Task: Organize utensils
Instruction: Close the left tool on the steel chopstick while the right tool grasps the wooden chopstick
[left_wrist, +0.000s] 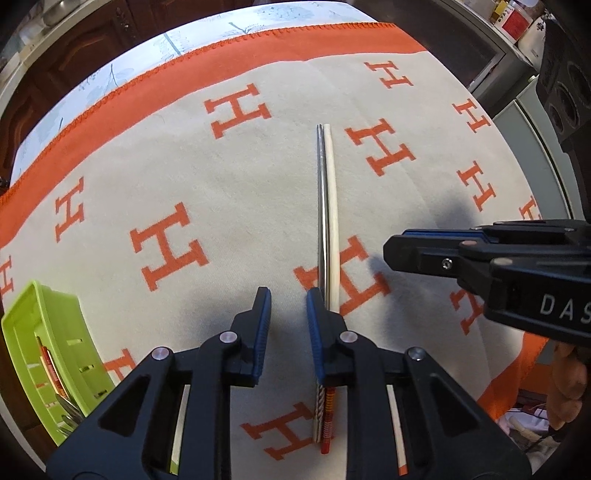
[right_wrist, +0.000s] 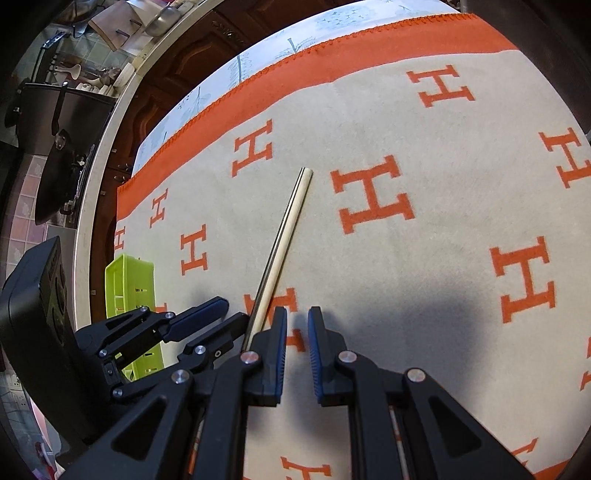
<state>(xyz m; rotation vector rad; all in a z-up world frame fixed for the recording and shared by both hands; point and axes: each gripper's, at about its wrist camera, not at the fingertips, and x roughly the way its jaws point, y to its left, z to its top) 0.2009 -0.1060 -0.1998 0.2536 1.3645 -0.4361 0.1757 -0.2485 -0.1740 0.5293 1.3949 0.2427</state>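
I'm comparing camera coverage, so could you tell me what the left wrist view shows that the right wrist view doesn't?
Only the left view shows the chopsticks' patterned handle ends and utensils inside the green basket. Only the right view shows the kitchen counter with hanging pans. Both show the chopsticks side by side on the H-patterned cloth, the basket, and both grippers open.

Chopsticks (right_wrist: 286, 236) beside parted right gripper (right_wrist: 297, 325)

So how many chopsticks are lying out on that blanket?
2: a metal chopstick and a pale chopstick, side by side mid-blanket, near ends under the left claw. The green basket holds more utensils, partly hidden.
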